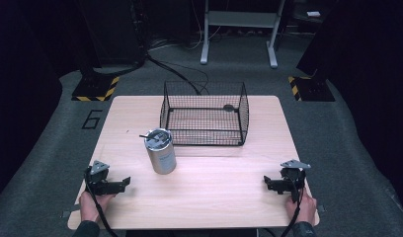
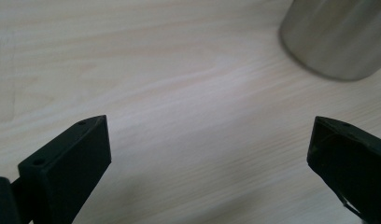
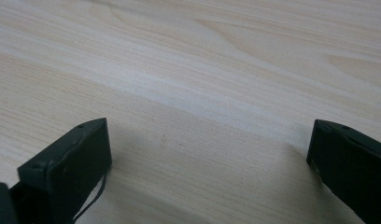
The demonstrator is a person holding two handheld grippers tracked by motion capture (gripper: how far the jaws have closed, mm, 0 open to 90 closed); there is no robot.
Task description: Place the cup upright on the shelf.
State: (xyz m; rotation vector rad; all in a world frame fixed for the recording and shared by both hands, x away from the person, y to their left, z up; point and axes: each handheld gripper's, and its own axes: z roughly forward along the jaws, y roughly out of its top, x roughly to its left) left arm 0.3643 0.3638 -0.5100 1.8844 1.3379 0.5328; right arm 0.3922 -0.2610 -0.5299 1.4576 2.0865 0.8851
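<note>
Tongs (image 1: 121, 184) rest on pale wooden table (image 1: 214, 192), dark room

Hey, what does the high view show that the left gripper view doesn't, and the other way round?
High view alone: the black wire basket at the far middle of the table, the whole upright metal can with its lid, both hands, and the right gripper near the table's near right corner.

Left gripper view alone: a close look at the left gripper, with its fingers spread wide over bare wood.

Both: the wooden table and the can, which in the left gripper view appears as a curved silver wall at the upper right, apart from the fingers.
</note>
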